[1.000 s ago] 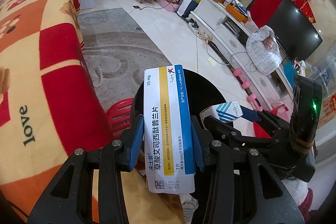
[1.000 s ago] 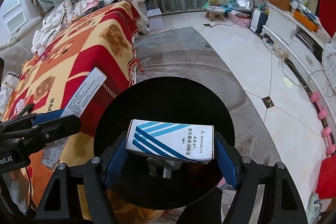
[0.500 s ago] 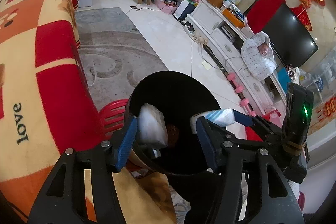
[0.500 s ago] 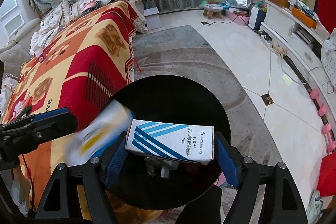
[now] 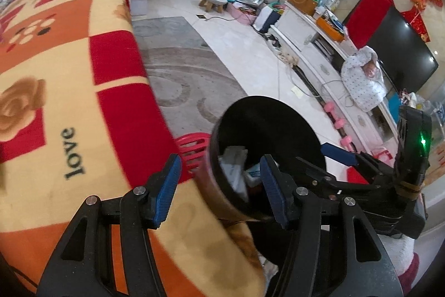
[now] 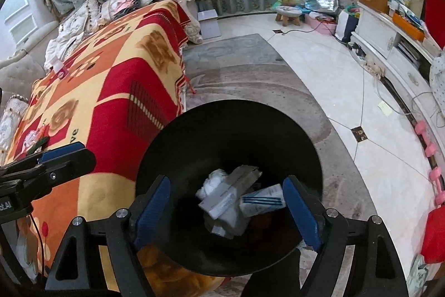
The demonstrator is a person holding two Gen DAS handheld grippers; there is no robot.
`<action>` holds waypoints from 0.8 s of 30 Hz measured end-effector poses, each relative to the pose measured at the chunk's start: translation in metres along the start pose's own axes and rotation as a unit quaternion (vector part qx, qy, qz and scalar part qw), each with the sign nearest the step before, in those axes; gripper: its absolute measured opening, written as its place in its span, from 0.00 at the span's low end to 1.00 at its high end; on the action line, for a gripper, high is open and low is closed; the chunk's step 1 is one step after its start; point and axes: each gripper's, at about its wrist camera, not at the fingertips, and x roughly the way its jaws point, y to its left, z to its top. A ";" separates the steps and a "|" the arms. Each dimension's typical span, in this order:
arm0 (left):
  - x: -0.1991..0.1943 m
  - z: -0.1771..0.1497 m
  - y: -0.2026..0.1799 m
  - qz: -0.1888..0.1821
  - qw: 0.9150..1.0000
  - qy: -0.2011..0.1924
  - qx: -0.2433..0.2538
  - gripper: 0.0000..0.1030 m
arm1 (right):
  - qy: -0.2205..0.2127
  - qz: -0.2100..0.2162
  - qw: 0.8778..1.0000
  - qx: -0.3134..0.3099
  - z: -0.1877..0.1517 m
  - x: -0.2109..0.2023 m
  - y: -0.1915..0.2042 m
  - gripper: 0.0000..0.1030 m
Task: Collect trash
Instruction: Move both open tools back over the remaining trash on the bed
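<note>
Left gripper [image 5: 219, 192]: seen from the left wrist, its jaws are standing apart with nothing between them, hovering over the edge of the blanket [image 5: 55, 107] beside the black bin [image 5: 267, 113]; the long white box [image 5: 233, 171] is lying inside.
Right gripper [image 6: 226, 209]: seen from the right wrist, its jaws have just been opening (no pad is touching anything) right above the bin; the blue-striped box [image 6: 262, 202] is dropping onto the other trash there.
Doing it well: keeping both hands over the rim until every box is settling, then lifting straight up, seems wise.
</note>
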 end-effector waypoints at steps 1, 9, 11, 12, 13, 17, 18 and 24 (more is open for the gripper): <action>-0.001 -0.001 0.002 0.004 1.000 -0.001 -0.001 0.56 | 0.000 0.001 1.000 -0.002 0.000 0.000 0.002 0.79; -0.021 -0.013 0.035 0.046 0.999 -0.008 -0.016 0.56 | -0.001 0.019 0.999 -0.030 0.000 0.001 0.033 0.79; -0.028 -0.018 0.046 0.056 0.998 -0.012 -0.023 0.56 | 0.001 0.024 0.999 -0.039 0.001 0.003 0.044 0.79; -0.031 -0.020 0.051 0.061 0.998 -0.014 -0.027 0.56 | 0.002 0.029 0.999 -0.045 0.002 0.004 0.052 0.79; -0.036 -0.021 0.057 0.066 0.997 -0.016 -0.031 0.56 | 0.003 0.032 0.998 -0.049 0.002 0.005 0.057 0.79; -0.054 -0.029 0.085 0.088 0.995 -0.023 -0.048 0.56 | 0.008 0.049 0.996 -0.069 0.003 0.010 0.084 0.79; -0.058 -0.031 0.090 0.094 0.994 -0.025 -0.052 0.56 | 0.008 0.052 0.996 -0.072 0.002 0.011 0.087 0.79; -0.088 -0.043 0.140 0.129 0.987 -0.038 -0.091 0.56 | 0.015 0.074 0.992 -0.101 0.002 0.017 0.126 0.79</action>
